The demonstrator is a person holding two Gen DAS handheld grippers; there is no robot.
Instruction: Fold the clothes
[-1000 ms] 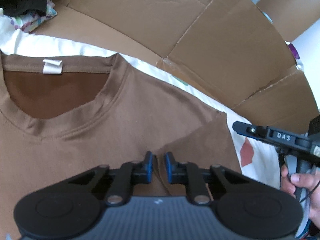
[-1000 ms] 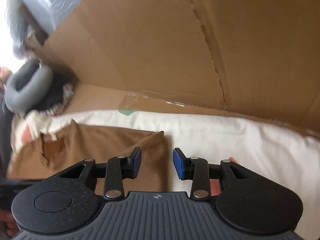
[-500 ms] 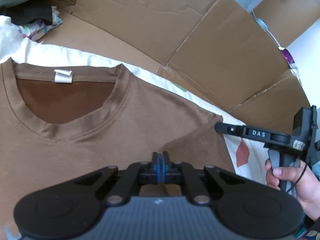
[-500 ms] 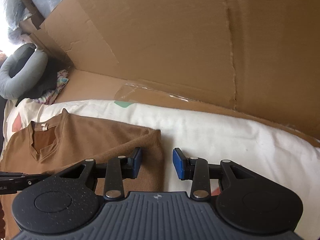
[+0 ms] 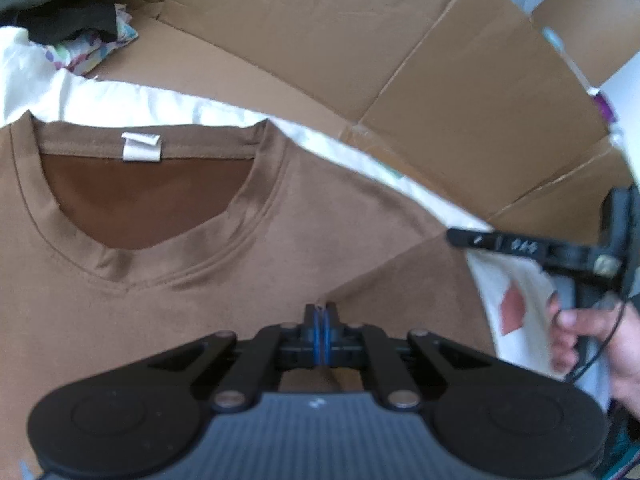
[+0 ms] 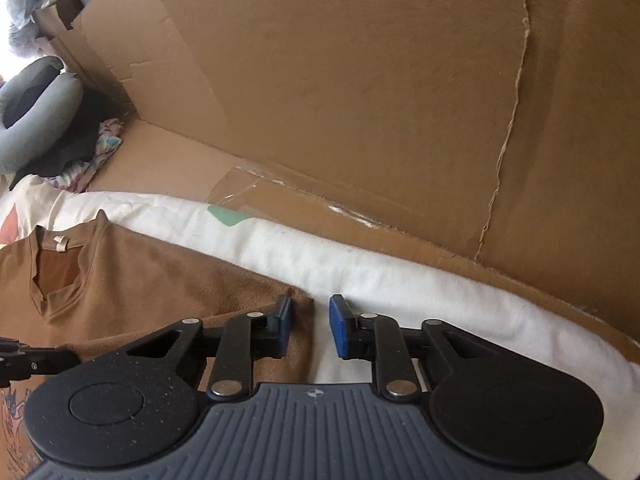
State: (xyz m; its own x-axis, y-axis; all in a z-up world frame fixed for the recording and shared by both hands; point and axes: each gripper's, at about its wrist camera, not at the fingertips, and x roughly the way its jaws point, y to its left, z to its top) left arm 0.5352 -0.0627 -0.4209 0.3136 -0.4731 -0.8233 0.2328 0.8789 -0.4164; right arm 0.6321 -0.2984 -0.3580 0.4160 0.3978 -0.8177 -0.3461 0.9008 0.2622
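A brown T-shirt (image 5: 200,280) lies flat, front up, on a white sheet (image 6: 400,272), with its neckline and white label towards the cardboard. My left gripper (image 5: 320,316) is shut, pinching the shirt where the folded-in sleeve meets the chest. In the right wrist view my right gripper (image 6: 310,326) straddles the outer edge of that sleeve (image 6: 296,312). Its jaws are closing; the left pad is over the cloth, the right over the sheet, and neither presses. In the left wrist view the right gripper's finger (image 5: 500,244) and the hand (image 5: 580,332) holding it show at the right.
Cardboard walls (image 6: 360,100) rise close behind the sheet. A grey neck pillow (image 6: 36,112) and a heap of dark and patterned clothes (image 5: 80,36) sit in the far left corner. The sheet carries red printed patches (image 5: 512,308).
My left gripper went from open to shut on the shirt at the sleeve fold. My right gripper came nearer the sleeve's edge and its jaws have narrowed.
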